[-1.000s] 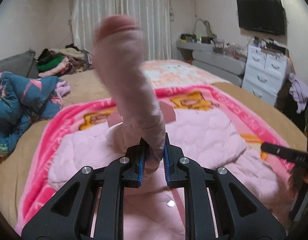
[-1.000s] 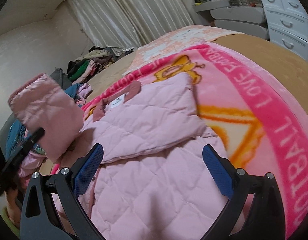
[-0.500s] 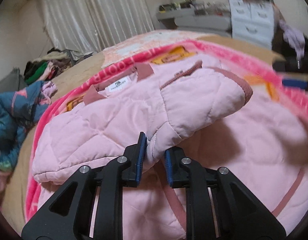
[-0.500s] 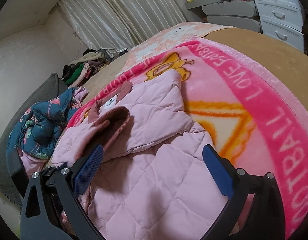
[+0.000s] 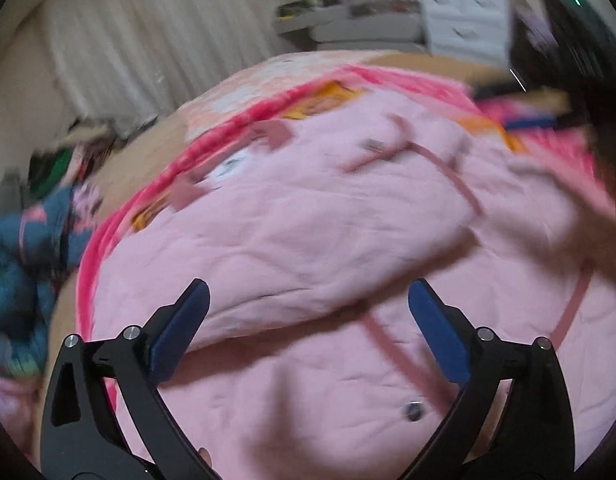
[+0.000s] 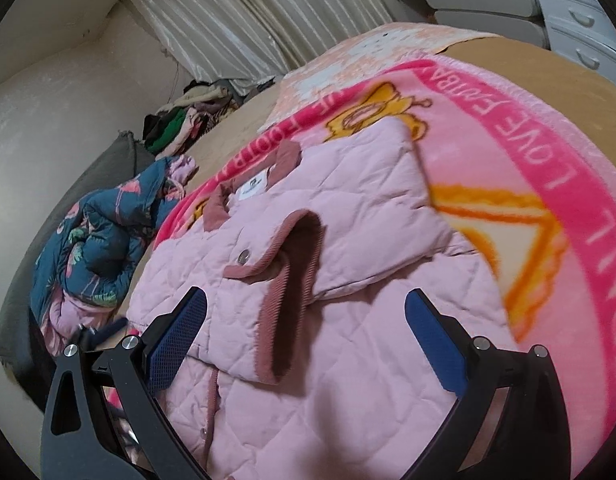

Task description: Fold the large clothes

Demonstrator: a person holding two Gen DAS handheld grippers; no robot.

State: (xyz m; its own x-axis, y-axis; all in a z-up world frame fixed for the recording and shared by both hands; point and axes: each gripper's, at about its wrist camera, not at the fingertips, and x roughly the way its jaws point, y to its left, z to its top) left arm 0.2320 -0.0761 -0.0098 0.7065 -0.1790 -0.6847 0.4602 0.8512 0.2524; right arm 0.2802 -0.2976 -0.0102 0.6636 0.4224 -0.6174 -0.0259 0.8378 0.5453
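Observation:
A pink quilted jacket [image 5: 308,220] [image 6: 360,208] lies spread, collar away from me, on a pink cartoon blanket [image 6: 568,184]. One sleeve is folded across its chest, and the sleeve's dusty-rose cuff [image 6: 295,264] rests near the middle. My left gripper [image 5: 308,312] hovers low over the jacket with its jaws opening wide. The folded sleeve's edge lies between the blue pads [image 5: 175,332], which do not press on it. My right gripper [image 6: 305,320] stands open above the jacket's lower front and holds nothing. The left wrist view is motion-blurred.
A crumpled blue floral garment [image 6: 91,248] lies left of the blanket beside a grey pillow [image 6: 119,156]. A heap of clothes [image 6: 179,120] sits by the curtain. White drawers [image 6: 580,8] stand at the far right. Tan bedsheet [image 6: 528,68] surrounds the blanket.
The left gripper brought the raised sleeve down across the jacket's chest, then let it go as its jaws went from shut to wide. The right gripper stayed open and shifted slightly.

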